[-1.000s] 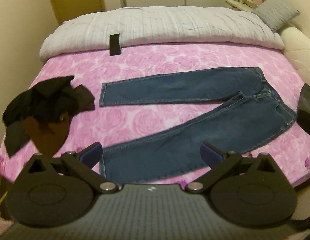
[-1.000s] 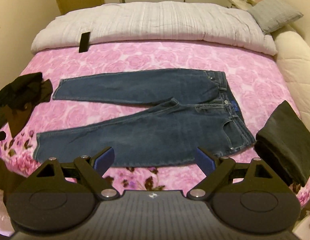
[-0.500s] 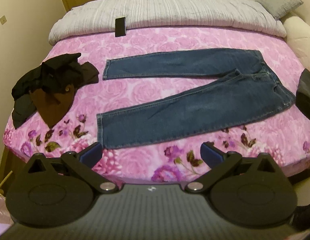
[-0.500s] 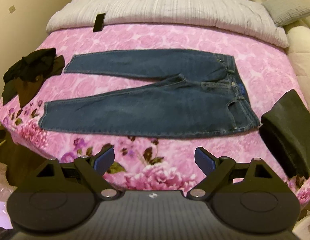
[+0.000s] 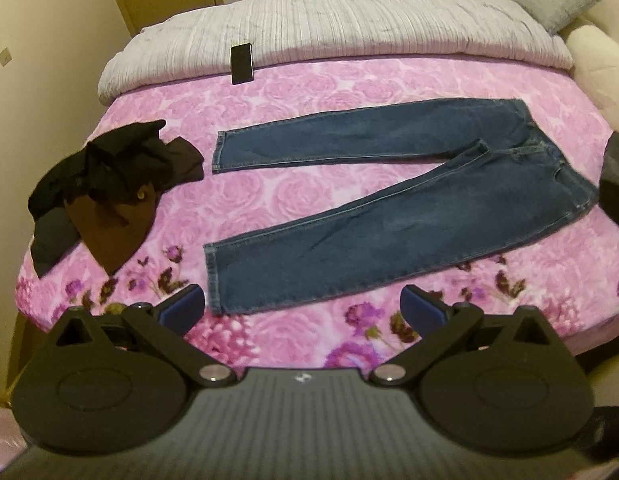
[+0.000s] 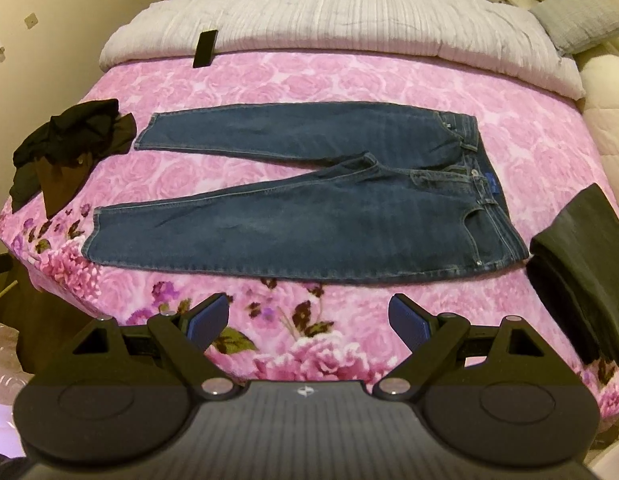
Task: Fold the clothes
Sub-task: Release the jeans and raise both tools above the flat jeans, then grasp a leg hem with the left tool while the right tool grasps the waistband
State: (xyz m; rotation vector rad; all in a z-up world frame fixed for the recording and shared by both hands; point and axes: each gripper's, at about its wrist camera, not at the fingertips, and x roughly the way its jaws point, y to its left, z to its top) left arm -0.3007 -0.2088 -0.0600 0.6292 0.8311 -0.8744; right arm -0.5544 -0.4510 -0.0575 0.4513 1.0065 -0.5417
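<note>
A pair of blue jeans (image 5: 389,216) (image 6: 309,216) lies flat on the pink floral bedspread (image 5: 309,92), legs spread apart toward the left, waistband at the right. My left gripper (image 5: 303,312) is open and empty, hovering over the bed's near edge just below the near leg's cuff. My right gripper (image 6: 309,318) is also open and empty, over the near edge below the middle of the near leg. A crumpled heap of black and brown clothes (image 5: 105,188) (image 6: 65,148) sits at the left. A folded dark garment (image 6: 581,268) rests at the right edge.
A black phone (image 5: 242,63) (image 6: 205,48) leans against the rolled grey-white duvet (image 5: 329,28) at the far side of the bed. A grey pillow (image 6: 581,16) lies at the far right. A cream wall stands at the left, and the bed drops off near me.
Both grippers have pulled back from the jeans toward the bed's near edge; the whole garment shows beyond the fingers. In the last half second the left gripper closed in slightly on the cuff.
</note>
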